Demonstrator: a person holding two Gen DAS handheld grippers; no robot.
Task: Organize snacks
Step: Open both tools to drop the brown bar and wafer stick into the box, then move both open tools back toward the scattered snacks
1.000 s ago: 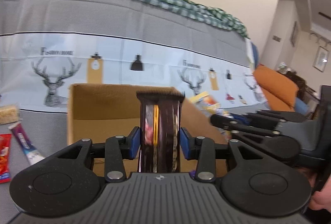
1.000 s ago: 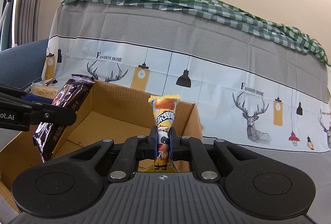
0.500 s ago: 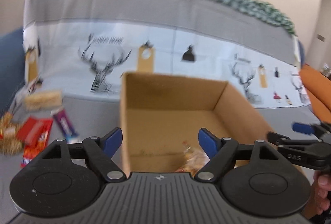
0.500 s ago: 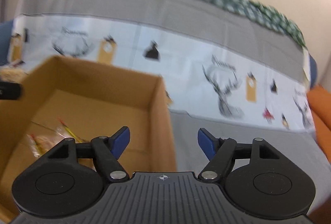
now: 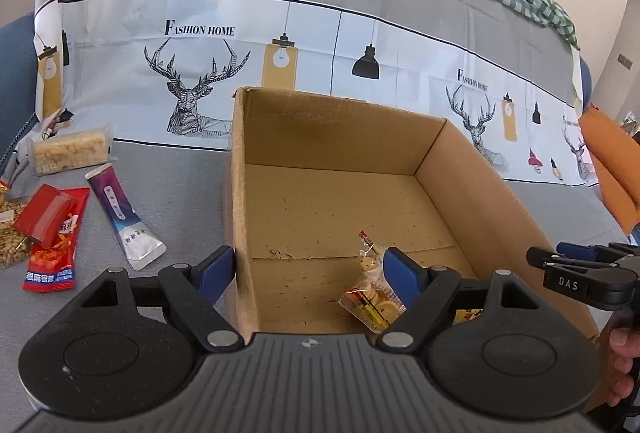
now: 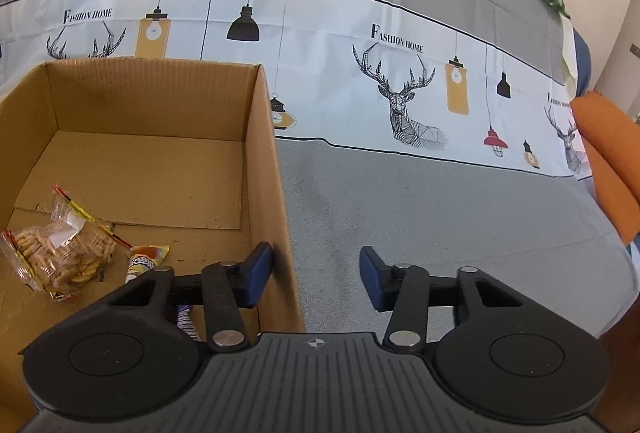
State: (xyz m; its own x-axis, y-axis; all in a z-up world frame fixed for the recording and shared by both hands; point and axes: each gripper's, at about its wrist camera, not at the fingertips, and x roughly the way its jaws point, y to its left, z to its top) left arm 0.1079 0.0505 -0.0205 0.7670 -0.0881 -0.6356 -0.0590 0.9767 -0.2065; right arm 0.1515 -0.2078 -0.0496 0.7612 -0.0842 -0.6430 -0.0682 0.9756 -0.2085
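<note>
**Both grippers hanging empty over the cardboard box**

The left gripper (image 5: pixel 308 273) is hanging with its jaws spread wide, having just opened, and nothing is sitting between them; its left finger is lying outside the cardboard box (image 5: pixel 239 201) wall, its right finger inside. Just ahead of that right finger, a clear bag of biscuits (image 5: pixel 370 293) is lying on the box floor. Off to its left, a red snack packet (image 5: pixel 54 245), a purple-and-silver pouch (image 5: pixel 124 221) and a pale rice-crisp bar (image 5: pixel 70 150) are resting on the grey cloth (image 5: pixel 180 185).

The right gripper (image 6: pixel 316 277) is straddling the box's right wall, its jaws parted though just narrowing, gripping nothing. To its left an orange snack packet (image 6: pixel 146 258) is lying beside the biscuits.
</note>
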